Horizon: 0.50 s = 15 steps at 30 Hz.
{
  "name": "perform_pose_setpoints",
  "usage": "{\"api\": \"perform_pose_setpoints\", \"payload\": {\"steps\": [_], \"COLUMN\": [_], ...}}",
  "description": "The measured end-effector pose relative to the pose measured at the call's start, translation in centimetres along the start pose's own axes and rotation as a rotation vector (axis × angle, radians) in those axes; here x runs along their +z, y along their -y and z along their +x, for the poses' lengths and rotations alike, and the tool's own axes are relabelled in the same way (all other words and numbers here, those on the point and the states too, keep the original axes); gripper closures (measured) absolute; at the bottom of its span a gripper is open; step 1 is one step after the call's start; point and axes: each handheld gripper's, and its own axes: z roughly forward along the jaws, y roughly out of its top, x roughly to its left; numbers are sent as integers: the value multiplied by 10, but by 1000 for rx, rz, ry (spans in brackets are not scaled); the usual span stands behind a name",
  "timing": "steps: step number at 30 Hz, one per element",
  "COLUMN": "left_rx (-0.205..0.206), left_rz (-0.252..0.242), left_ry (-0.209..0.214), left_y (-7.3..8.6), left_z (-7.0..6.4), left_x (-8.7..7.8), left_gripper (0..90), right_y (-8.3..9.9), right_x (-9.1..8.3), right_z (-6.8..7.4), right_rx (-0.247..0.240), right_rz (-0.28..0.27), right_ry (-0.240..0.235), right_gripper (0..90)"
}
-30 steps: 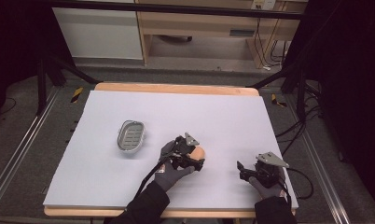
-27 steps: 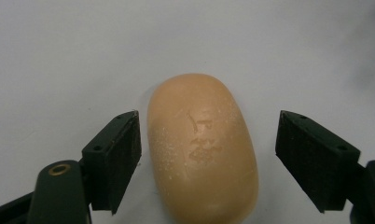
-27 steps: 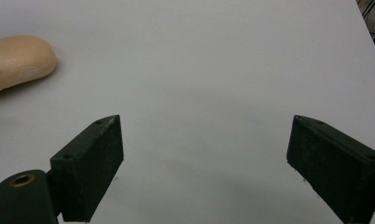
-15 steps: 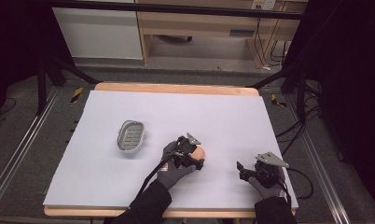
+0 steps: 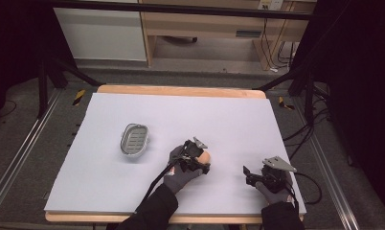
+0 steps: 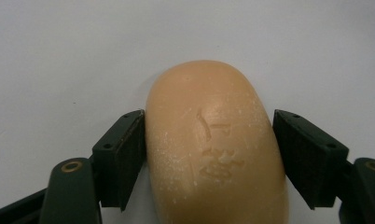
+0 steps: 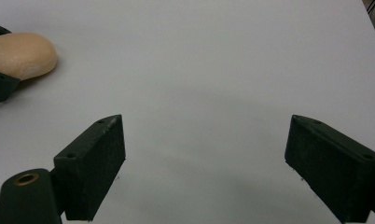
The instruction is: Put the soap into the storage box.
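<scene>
- The left gripper (image 5: pixel 202 160), mid-frame, has its fingers (image 6: pixel 122 156) around the soap (image 6: pixel 216 144), touching one side, to lift it.
- The right gripper (image 5: pixel 252 174), lower right, waits wide open, holding nothing.

Thing: a peach-coloured oval bar of soap (image 6: pixel 217 149), smooth and rounded, also seen in the high view (image 5: pixel 205 156) and at the left edge of the right gripper view (image 7: pixel 21 54).
Surface: matte, dusted with pale specks, with a shallow stamped mark pressed into its top face.
Pose: lying flat on the white desk top (image 5: pixel 229 120), stamped face up, long axis running away between the black jaws at its two long sides.
Contact: one jaw touches its side; whether the other touches it cannot be told.
Place: toward the near edge of the desk, a little right of the middle, well apart from either corner.
</scene>
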Motion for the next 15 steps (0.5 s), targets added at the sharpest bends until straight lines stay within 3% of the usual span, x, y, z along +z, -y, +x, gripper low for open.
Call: {"api": "perform_pose_setpoints", "payload": {"steps": [6,9,15], "left_rx": [9,22,15], "left_rz": [6,16,15], "left_ry": [-13,-39,-38], "left_y": [-1,-1,-2], "left_z": [-2,-5,-5], "left_x": [1,2,2], "left_gripper": [269,268,284], "right_y": [0,0,0], "right_x": [0,0,0], "right_z": [0,0,0], "right_rx": [1,1,1], "right_rz": [1,1,0], "right_ry": [-2,-1,1], "right_gripper": [124,124,124]}}
